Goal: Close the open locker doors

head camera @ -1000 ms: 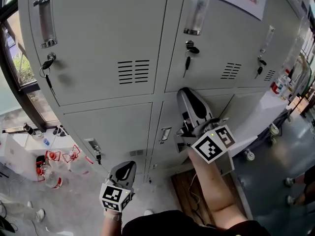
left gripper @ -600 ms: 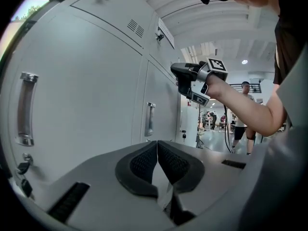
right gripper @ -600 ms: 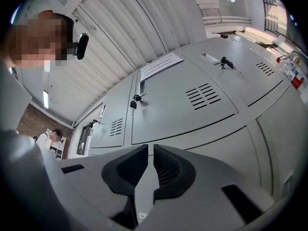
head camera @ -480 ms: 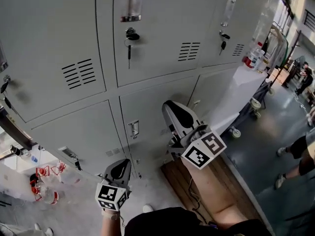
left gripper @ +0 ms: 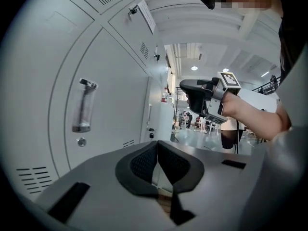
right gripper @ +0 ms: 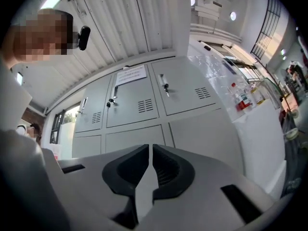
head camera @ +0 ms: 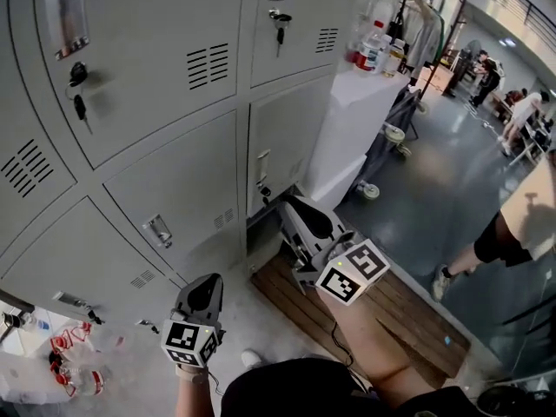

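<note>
While the black-and-grey hand-held right gripper (head camera: 297,215) hangs low beside the bottom row, its jaws have just been closing and now stand all but together, with only a sliver of light between them and nothing caught there. Its partner, the left gripper (head camera: 207,285), sits lower and nearer the person, jaws pressed together and likewise empty.

Just beyond the right gripper's tip is the grey steel lower locker door (head camera: 287,137) at the end of the bank, next to the white cabinet (head camera: 347,137) with plastic bottles (head camera: 373,46) on top. A dark gap shows at that door's foot, so I judge it to be standing slightly ajar; the doors around it look flush, one with keys (head camera: 280,29) hanging in its lock.

To my eye the step in hand is the approach to this last door. What follows calls for laying the closed tip flat against the panel, away from the hinge side, and pushing steadily until it seats, keeping clear of the brown wooden pallet (head camera: 391,307) on the floor.
</note>
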The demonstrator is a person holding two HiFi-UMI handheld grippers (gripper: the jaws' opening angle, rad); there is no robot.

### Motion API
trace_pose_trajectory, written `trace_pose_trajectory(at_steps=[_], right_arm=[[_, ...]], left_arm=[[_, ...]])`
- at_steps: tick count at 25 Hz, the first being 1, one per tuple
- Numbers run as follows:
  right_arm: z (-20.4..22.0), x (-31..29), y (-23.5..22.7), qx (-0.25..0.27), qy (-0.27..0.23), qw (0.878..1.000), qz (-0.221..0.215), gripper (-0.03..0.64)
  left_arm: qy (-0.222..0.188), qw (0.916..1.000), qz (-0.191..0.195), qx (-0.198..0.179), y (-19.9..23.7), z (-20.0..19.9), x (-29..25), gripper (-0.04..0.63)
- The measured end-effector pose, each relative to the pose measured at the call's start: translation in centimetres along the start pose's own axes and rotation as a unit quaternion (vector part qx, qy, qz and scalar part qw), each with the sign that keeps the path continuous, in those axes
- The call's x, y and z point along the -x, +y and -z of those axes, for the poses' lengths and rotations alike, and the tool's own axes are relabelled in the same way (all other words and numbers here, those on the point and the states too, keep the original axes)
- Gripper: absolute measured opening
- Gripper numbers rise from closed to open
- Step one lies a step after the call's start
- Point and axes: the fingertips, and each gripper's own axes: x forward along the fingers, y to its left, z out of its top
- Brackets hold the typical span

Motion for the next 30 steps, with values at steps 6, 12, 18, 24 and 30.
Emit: trace_pose_trajectory(at_steps=[6, 12, 18, 24, 30], right_arm=[[3.1, 5.8, -3.1, -0.003, 0.030, 0.997, 0.077, 0.051], [6.9, 11.0, -6.3, -0.014, 0.053, 0.987, 0.153, 0.051], [10.9, 14.9, -9.8, -0.035, 0.079, 0.976, 0.198, 0.051], [15.4, 17.5, -14.6, -0.041, 0.119, 0.968, 0.215, 0.052], [19.9, 18.5, -19.6, -0.057, 0.160, 0.961, 0.217, 0.054]], left_arm=[[0.017, 0.9976, 0.066, 0.004, -2.9, 1.2, -3.2, 0.021], [0.046, 0.9913, 0.124, 0.000, -5.2, 3.1, -5.9, 0.021], [0.074, 0.9873, 0.141, 0.007, -6.1, 5.3, -8.5, 0.021], [0.097, 0.9855, 0.139, 0.004, -7.2, 6.9, -11.9, 0.021], [0.119, 0.9850, 0.125, 0.011, -7.7, 8.2, -15.1, 0.021]])
